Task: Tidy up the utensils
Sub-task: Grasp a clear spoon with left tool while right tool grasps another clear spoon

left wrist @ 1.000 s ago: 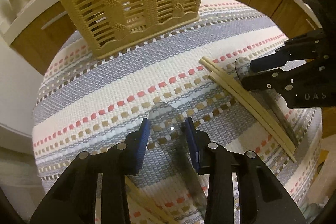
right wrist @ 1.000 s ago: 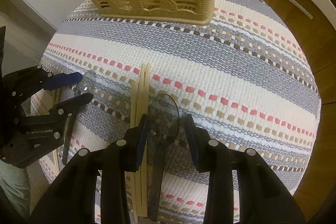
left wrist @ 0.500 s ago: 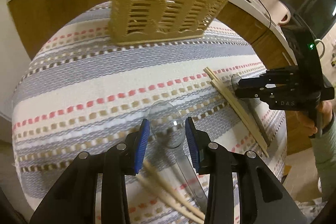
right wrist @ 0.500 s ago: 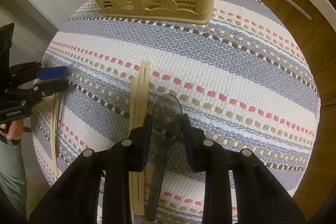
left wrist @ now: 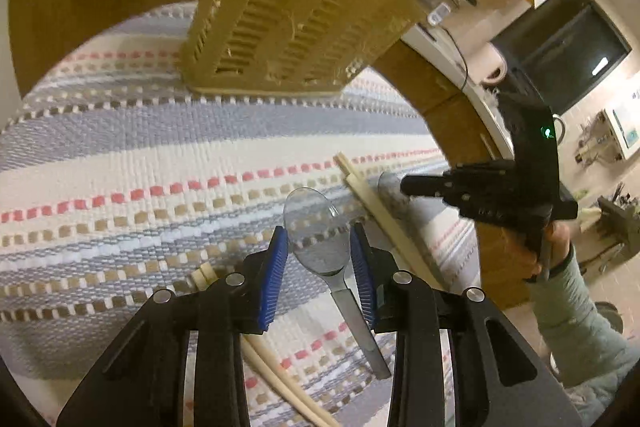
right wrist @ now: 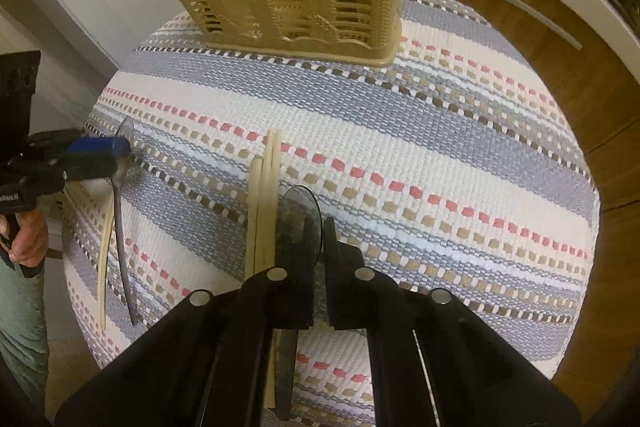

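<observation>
Left gripper [left wrist: 319, 255]: we held it spread around a spoon [left wrist: 316, 235] on the striped cloth [left wrist: 120, 155], in front of the basket [left wrist: 296, 15] | Right gripper [right wrist: 316, 247]: we pinched a second spoon [right wrist: 298, 215] | chopsticks [right wrist: 264, 195] just beside it, nearer us than the basket.
</observation>
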